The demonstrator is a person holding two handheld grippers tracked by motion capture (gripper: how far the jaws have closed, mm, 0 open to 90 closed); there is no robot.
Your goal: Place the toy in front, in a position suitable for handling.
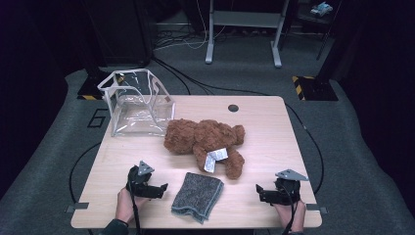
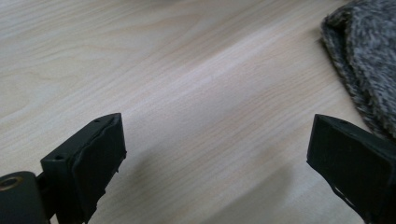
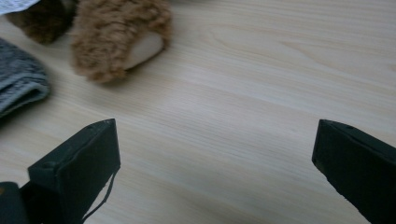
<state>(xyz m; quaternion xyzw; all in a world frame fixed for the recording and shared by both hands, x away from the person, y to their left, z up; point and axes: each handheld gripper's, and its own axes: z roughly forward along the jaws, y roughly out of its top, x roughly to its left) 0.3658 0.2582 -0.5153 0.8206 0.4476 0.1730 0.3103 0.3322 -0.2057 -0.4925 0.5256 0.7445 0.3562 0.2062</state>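
**Mia:** Where is the grey cloth (image 1: 197, 197)?

**Ben:** It lies flat on the table (image 1: 274, 127), near the front edge, between the two grippers. It sits a bit closer to the left gripper (image 1: 157, 190) than to the right gripper (image 1: 262, 193).

**Mia:** Which way does the cloth run?

**Ben:** It is folded, and its long side runs from the front of the table up toward the teddy bear (image 1: 205, 142). The bear lies just behind it.

**Mia:** So which hand goes first?

**Ben:** I think the left one. In the left gripper view the cloth's edge (image 2: 364, 65) is just past the far jaw. The gripper points across the table at the cloth's side.

**Mia:** Is the left gripper holding anything?

**Ben:** No. Its jaws stand wide apart with only bare wood between them.

**Mia:** And the right one?

**Ben:** Wide apart too, and holding nothing. In the right gripper view, a furry bear paw (image 3: 116, 42) is off to one side. There is also a corner of the cloth (image 3: 18, 84).
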